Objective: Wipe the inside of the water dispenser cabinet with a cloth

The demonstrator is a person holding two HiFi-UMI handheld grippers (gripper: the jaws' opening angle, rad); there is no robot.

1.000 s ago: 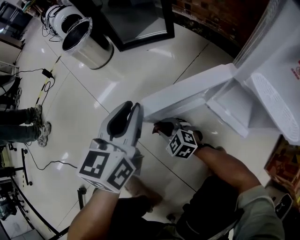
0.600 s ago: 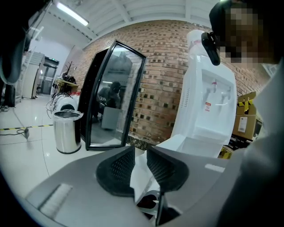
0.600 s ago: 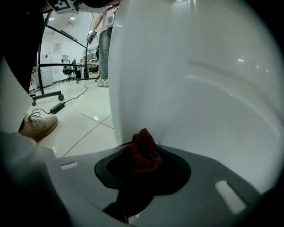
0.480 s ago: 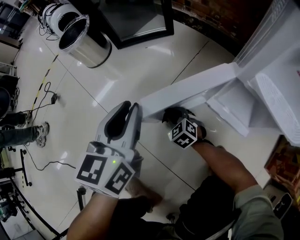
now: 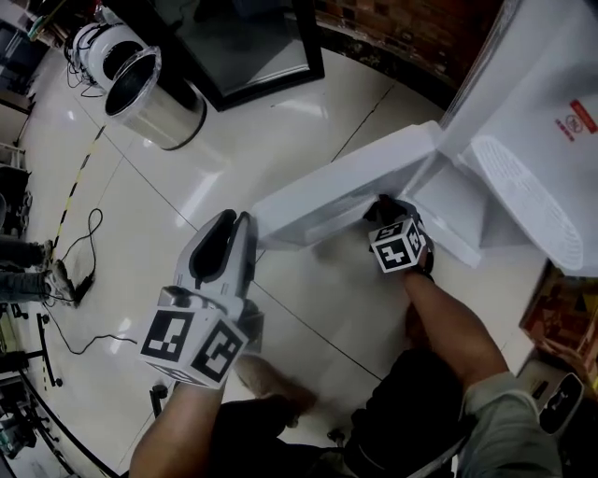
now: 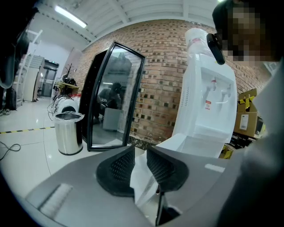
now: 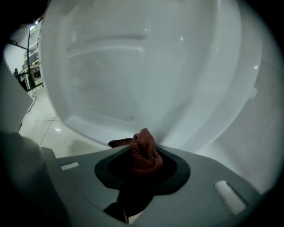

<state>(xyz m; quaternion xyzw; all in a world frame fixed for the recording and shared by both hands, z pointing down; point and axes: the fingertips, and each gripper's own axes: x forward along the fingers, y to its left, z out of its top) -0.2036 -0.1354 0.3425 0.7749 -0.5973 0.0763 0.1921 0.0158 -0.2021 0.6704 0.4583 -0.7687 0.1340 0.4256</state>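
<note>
The white water dispenser (image 5: 537, 121) stands at the right with its lower cabinet door (image 5: 336, 187) swung open over the floor. My right gripper (image 5: 381, 207) reaches past the door's edge to the cabinet opening. It is shut on a bunched reddish-brown cloth (image 7: 144, 155), which sits just in front of the white cabinet inside (image 7: 146, 66). My left gripper (image 5: 232, 220) hovers over the floor to the left of the door, apart from it. Its jaws (image 6: 140, 153) stand a narrow gap apart with nothing between them; the dispenser (image 6: 208, 102) shows beyond.
A steel bin (image 5: 154, 98) and a black-framed glass panel (image 5: 243, 47) stand at the back left by the brick wall (image 5: 402, 28). Cables (image 5: 79, 252) trail over the glossy tiled floor at the left. Boxes (image 5: 561, 317) sit right of the dispenser.
My right gripper has moved right along the door toward the cabinet opening and rolled over with the cloth. The left gripper has kept its place.
</note>
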